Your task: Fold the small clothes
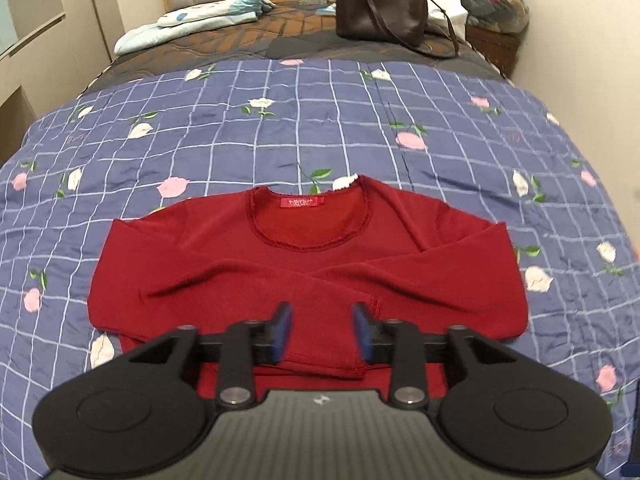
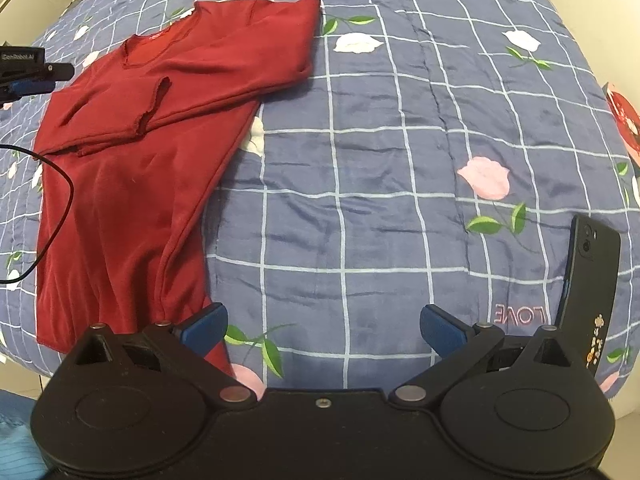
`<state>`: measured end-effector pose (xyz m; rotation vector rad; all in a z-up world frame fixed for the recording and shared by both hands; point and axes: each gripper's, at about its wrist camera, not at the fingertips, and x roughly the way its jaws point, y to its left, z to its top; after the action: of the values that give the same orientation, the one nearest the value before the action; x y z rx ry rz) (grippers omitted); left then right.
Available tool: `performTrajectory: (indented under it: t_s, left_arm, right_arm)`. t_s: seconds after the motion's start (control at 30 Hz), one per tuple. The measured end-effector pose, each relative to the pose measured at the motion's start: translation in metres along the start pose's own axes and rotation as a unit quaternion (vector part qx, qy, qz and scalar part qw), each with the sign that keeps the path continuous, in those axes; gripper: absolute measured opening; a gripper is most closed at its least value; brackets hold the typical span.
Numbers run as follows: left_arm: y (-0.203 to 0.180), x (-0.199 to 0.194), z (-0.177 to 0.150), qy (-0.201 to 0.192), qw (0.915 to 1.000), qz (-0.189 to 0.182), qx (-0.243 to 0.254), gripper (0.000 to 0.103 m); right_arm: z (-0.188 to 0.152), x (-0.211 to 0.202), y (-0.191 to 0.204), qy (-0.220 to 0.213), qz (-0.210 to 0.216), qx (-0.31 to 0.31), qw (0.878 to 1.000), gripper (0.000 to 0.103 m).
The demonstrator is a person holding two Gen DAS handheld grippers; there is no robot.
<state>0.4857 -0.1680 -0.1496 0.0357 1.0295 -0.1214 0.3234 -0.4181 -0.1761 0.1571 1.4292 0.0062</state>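
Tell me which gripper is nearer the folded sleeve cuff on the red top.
Left. The left gripper hovers open directly over the sleeve cuff. The right gripper sits open over the quilt, beside the red top's hem, away from the cuff.

Home bedroom, floral checked quilt (image 1: 320,120) on bed, folded bedding (image 1: 192,20), handbag (image 1: 380,12)

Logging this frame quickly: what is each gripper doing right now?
Left gripper: open, holding nothing, over the folded sleeves of the red top.
Right gripper: wide open, holding nothing, above the quilt.
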Motion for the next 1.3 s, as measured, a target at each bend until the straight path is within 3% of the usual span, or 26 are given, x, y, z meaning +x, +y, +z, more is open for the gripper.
performTrajectory:
  t_s: [0.03,0.1,0.17,0.33,0.6,0.7,0.83,0.97,1.13,1.23,1.3]
  left_arm:
    - [0.002,-0.005,0.001,-0.005,1.0000,0.000,-0.007,0.053]
    - [0.009,-0.015,0.001,-0.014,0.9997,0.005,-0.020,0.075]
    - [0.021,-0.028,-0.002,-0.021,0.9988,0.023,-0.038,0.090]
    - [0.064,-0.056,-0.025,-0.008,0.9920,0.102,-0.075,0.102]
    - [0.143,-0.072,-0.103,0.088,0.9703,0.193,-0.116,0.102]
    - [0.167,-0.067,-0.137,0.146,0.9605,0.192,-0.139,0.102]
    - [0.182,-0.060,-0.176,0.184,0.9532,0.171,-0.168,0.102]
    - [0.181,-0.049,-0.196,0.196,0.9571,0.156,-0.146,0.102]
    - [0.176,-0.033,-0.209,0.193,0.9665,0.133,-0.103,0.102]
    - [0.173,-0.020,-0.216,0.199,0.9695,0.111,-0.089,0.096]
    - [0.173,-0.016,-0.221,0.203,0.9703,0.098,-0.087,0.086]
  right_arm:
    - [0.001,0.000,0.000,-0.001,0.001,-0.002,1.000,0.102]
    - [0.004,0.000,0.002,-0.005,0.006,-0.007,1.000,0.102]
    - [0.007,0.002,0.005,-0.007,0.013,-0.010,1.000,0.102]
    - [0.010,0.012,0.021,0.003,0.039,-0.013,0.999,0.102]
    - [-0.008,0.031,0.059,0.036,0.062,-0.053,0.996,0.102]
    - [-0.021,0.035,0.065,0.040,0.052,-0.063,0.996,0.102]
    - [-0.042,0.040,0.071,0.040,0.045,-0.066,0.996,0.102]
    - [-0.064,0.041,0.080,0.027,0.050,-0.060,0.997,0.101]
    - [-0.080,0.044,0.098,-0.002,0.058,-0.072,0.996,0.087]
    - [-0.087,0.046,0.112,-0.026,0.053,-0.082,0.995,0.078]
    - [-0.090,0.049,0.118,-0.037,0.050,-0.085,0.994,0.073]
